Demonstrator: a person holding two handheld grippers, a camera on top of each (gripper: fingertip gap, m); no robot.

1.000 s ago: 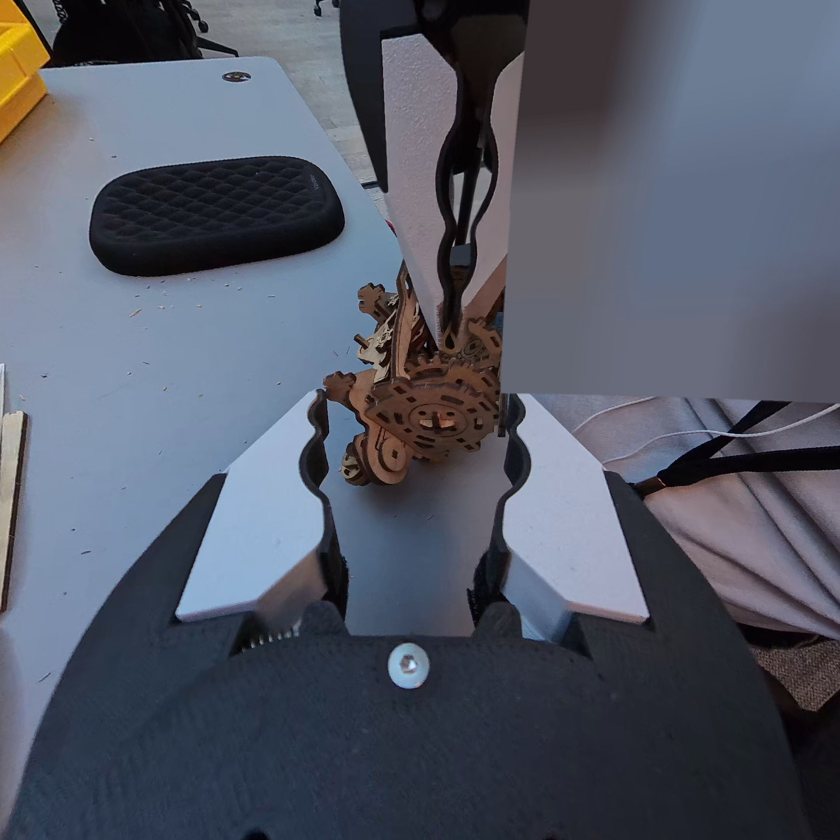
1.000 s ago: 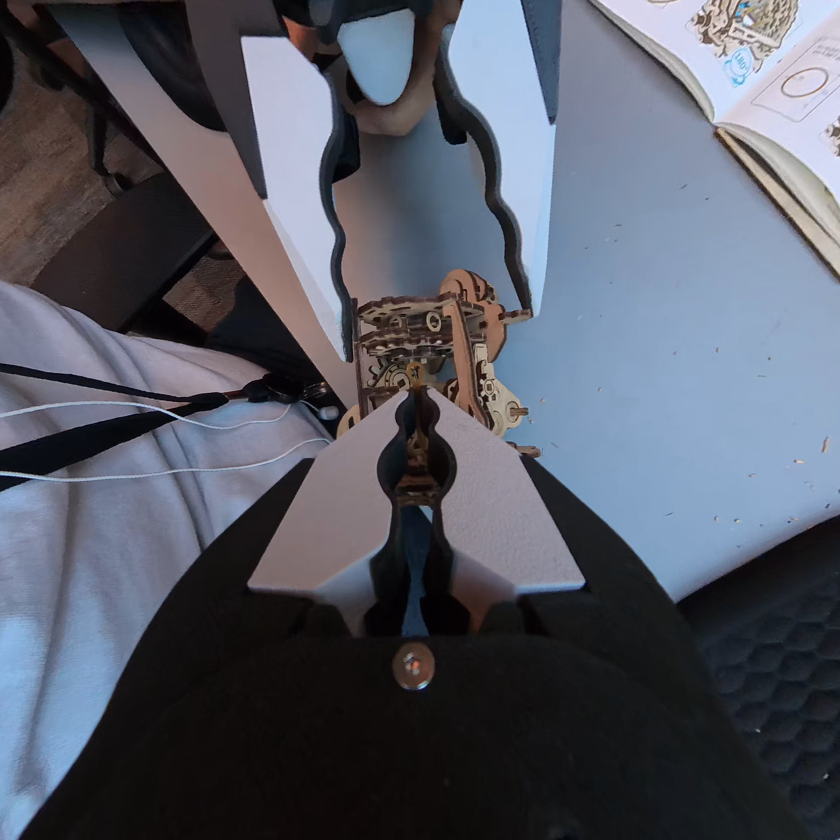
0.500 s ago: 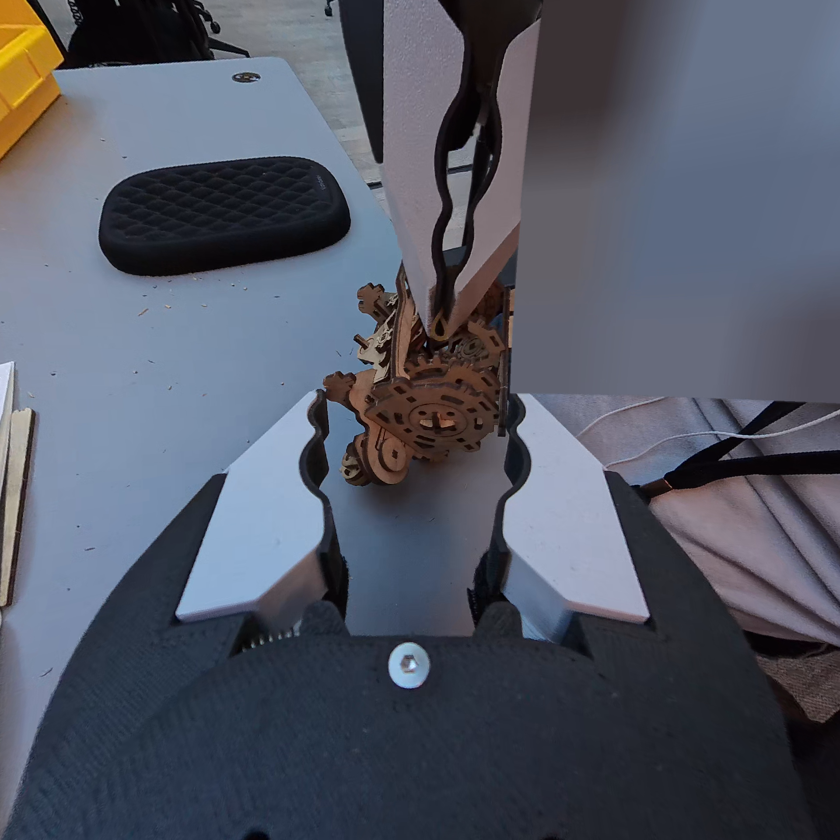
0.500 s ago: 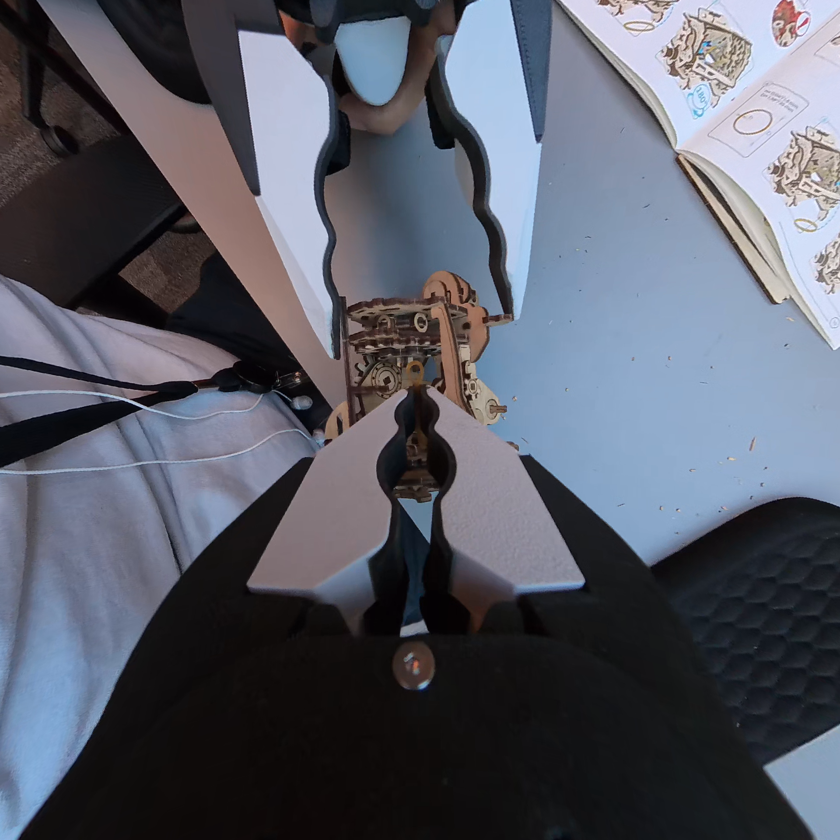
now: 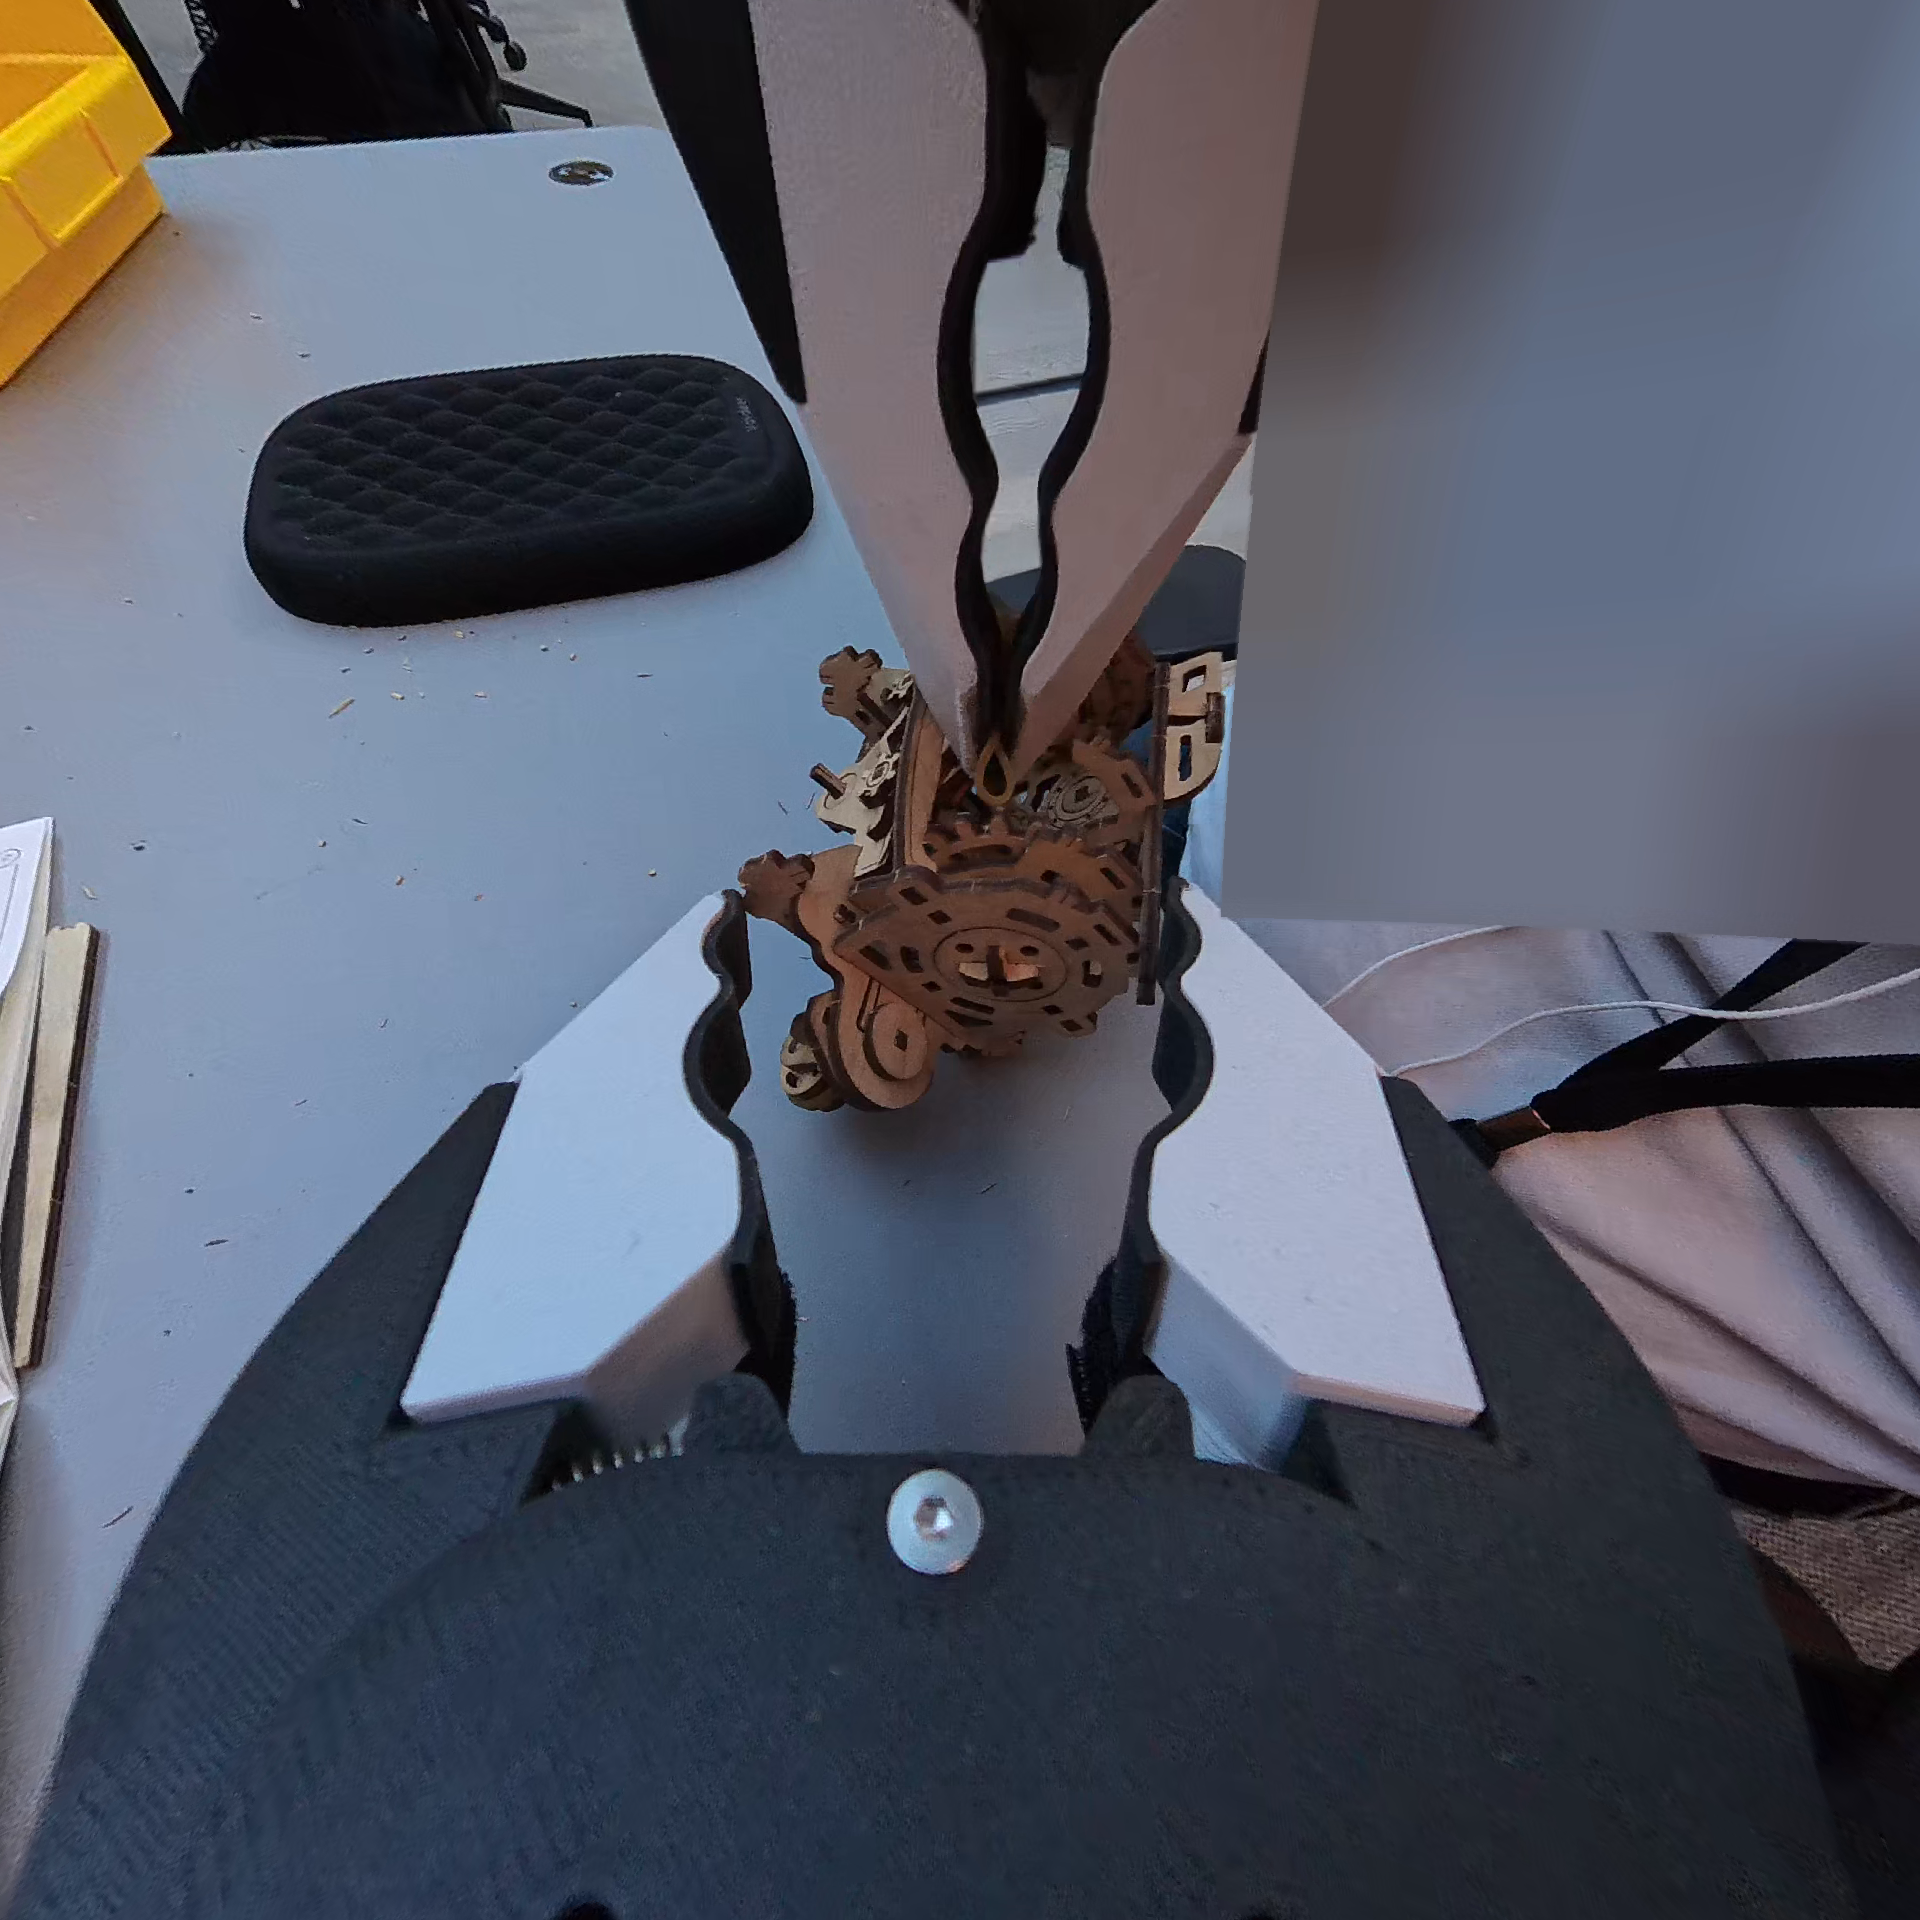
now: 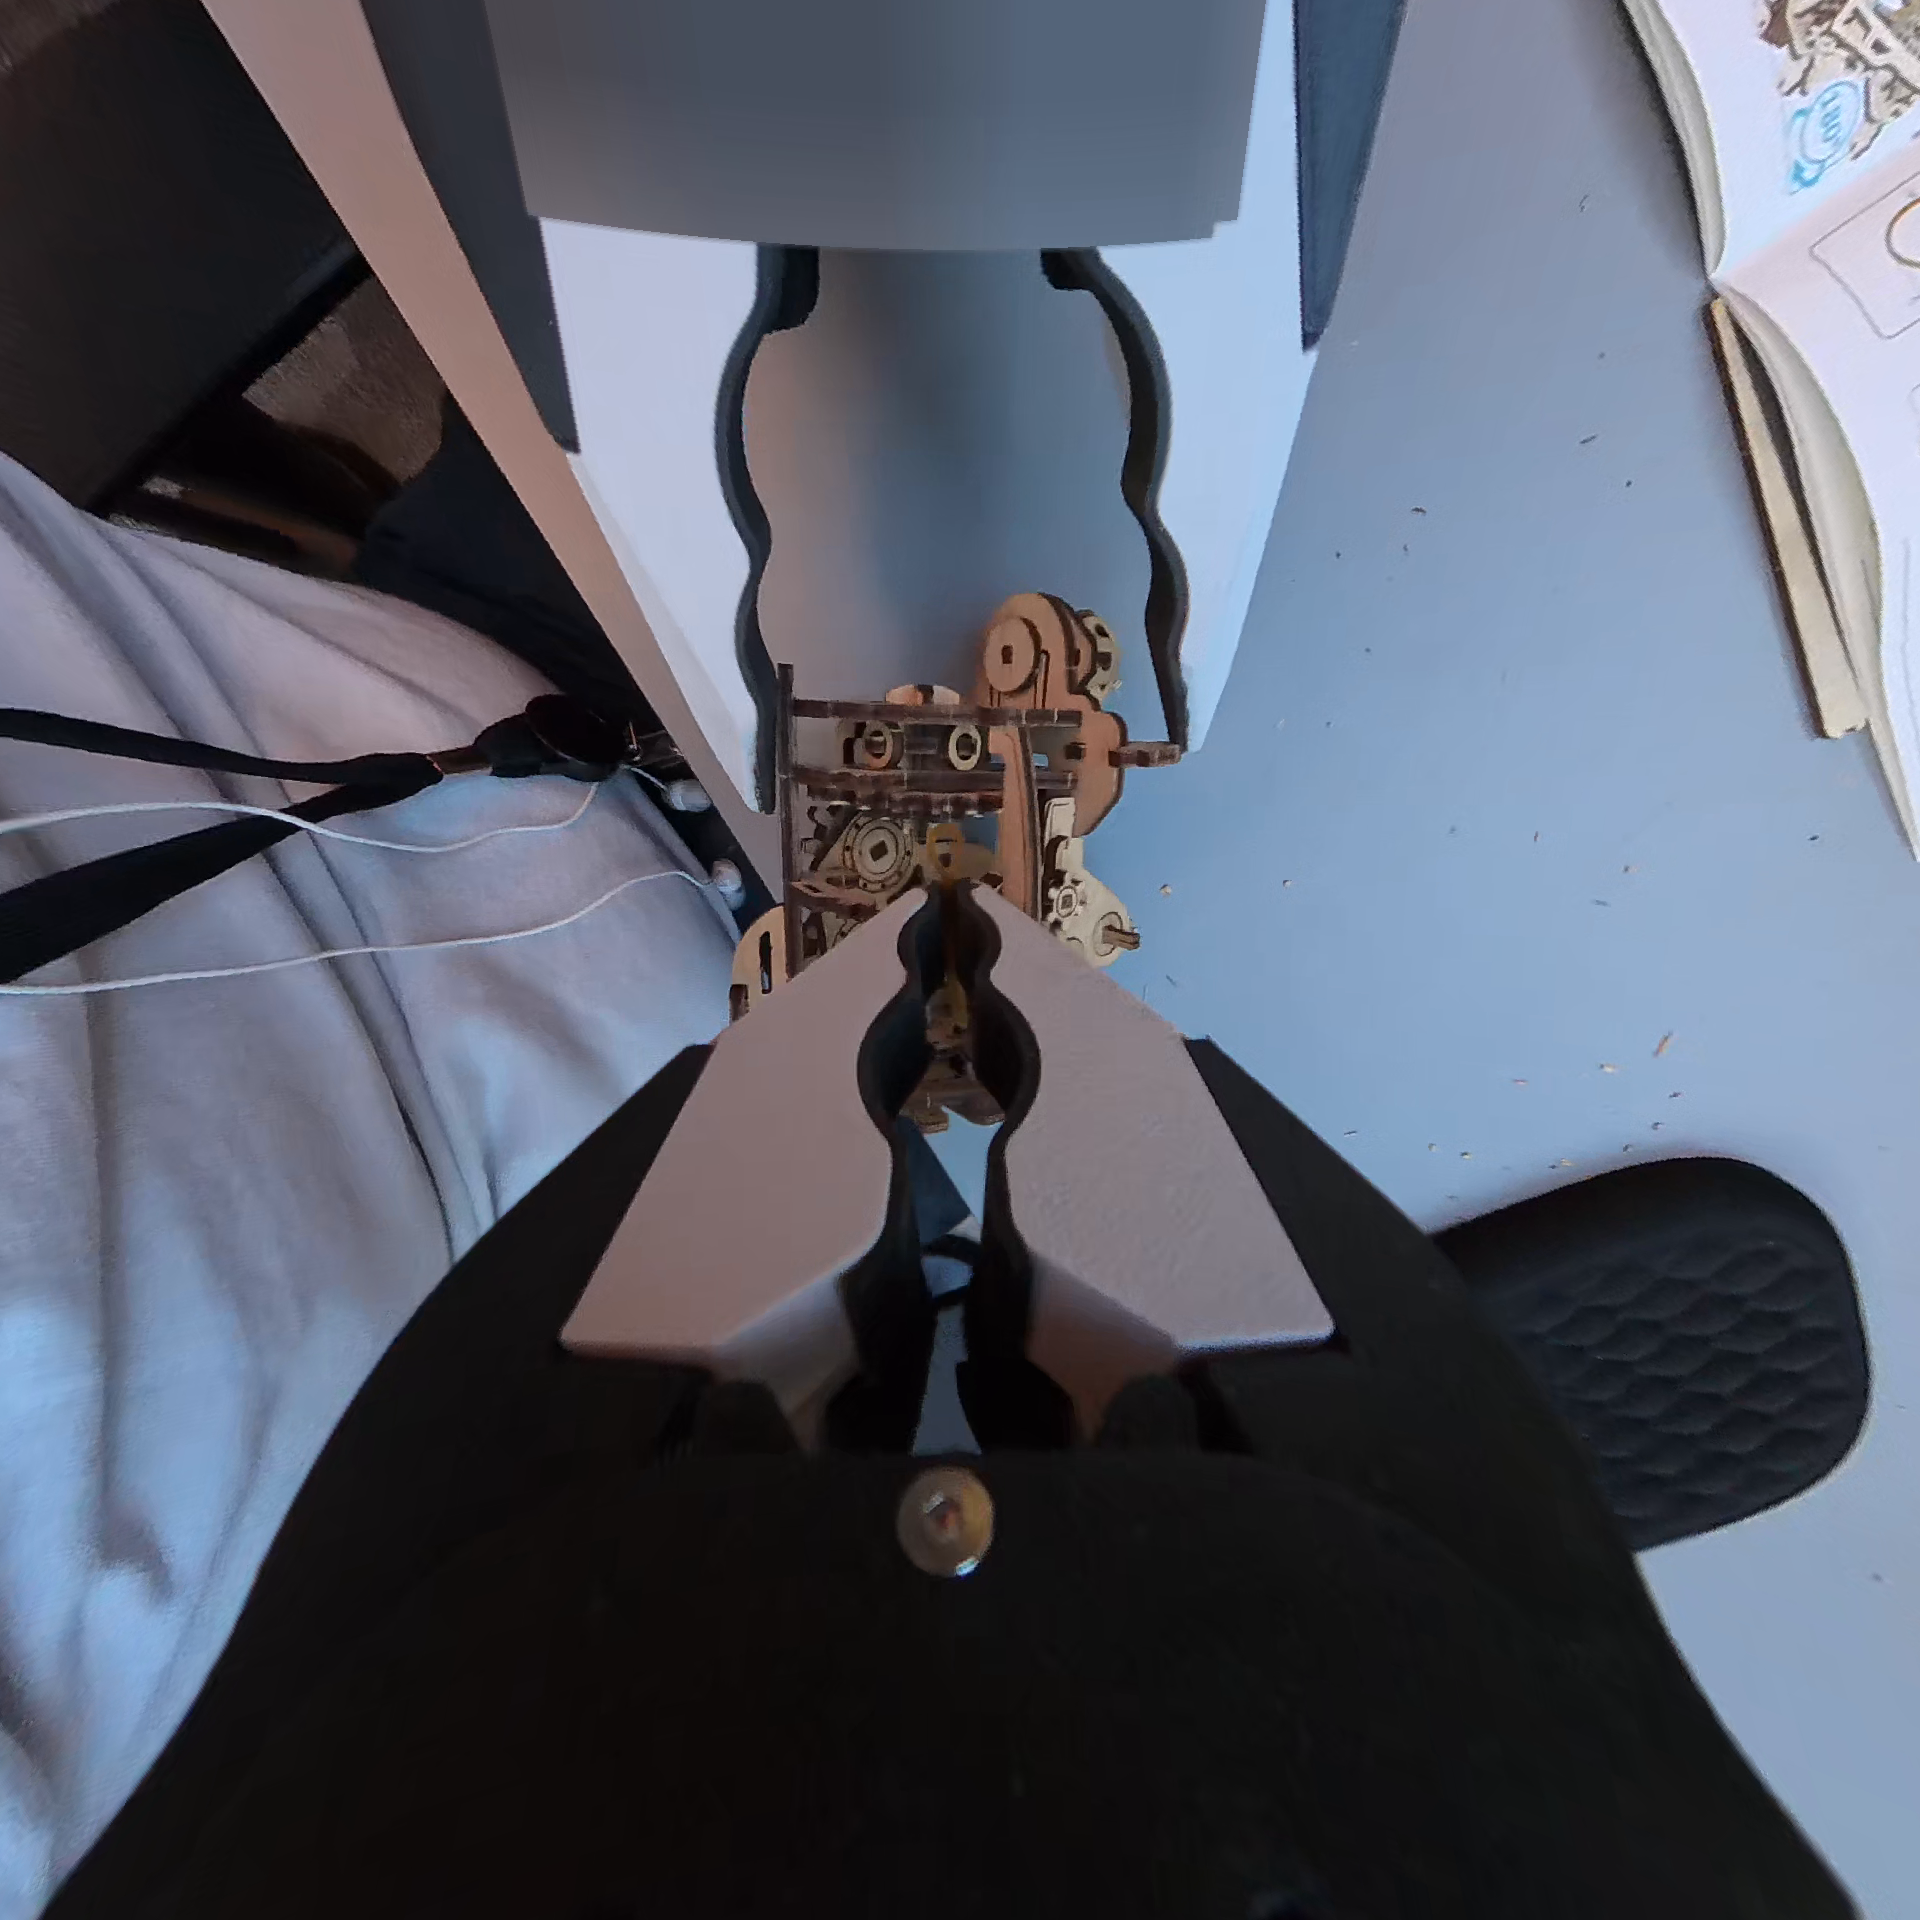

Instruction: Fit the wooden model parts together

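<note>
A brown wooden gear model [image 5: 977,935] sits between the fingertips of my left gripper [image 5: 951,914], which is shut on its sides with the jaws wide apart, near the grey table's [image 5: 312,831] right edge. My right gripper [image 5: 997,727] comes down from above and is shut on a small pale wooden piece [image 5: 997,774] with a teardrop-shaped tip, which is at the model's top. In the right wrist view, my right gripper [image 6: 943,899] pinches that piece [image 6: 948,847] against the model [image 6: 935,769], with my left gripper [image 6: 971,738] clamped around the model beyond it.
A black quilted pad [image 5: 520,488] lies on the table beyond the model and also shows in the right wrist view [image 6: 1662,1340]. A yellow bin [image 5: 62,208] is far left. An open instruction booklet [image 6: 1818,312] and wooden sheets [image 5: 52,1143] lie nearby. A person's lap with straps [image 5: 1662,1143] is on the right. Left and right tips are no more than a few centimetres apart.
Both grippers keep their grips. The right gripper has swung around the model, bringing the black pad into its view. The scene has shifted slightly in the left wrist view.
</note>
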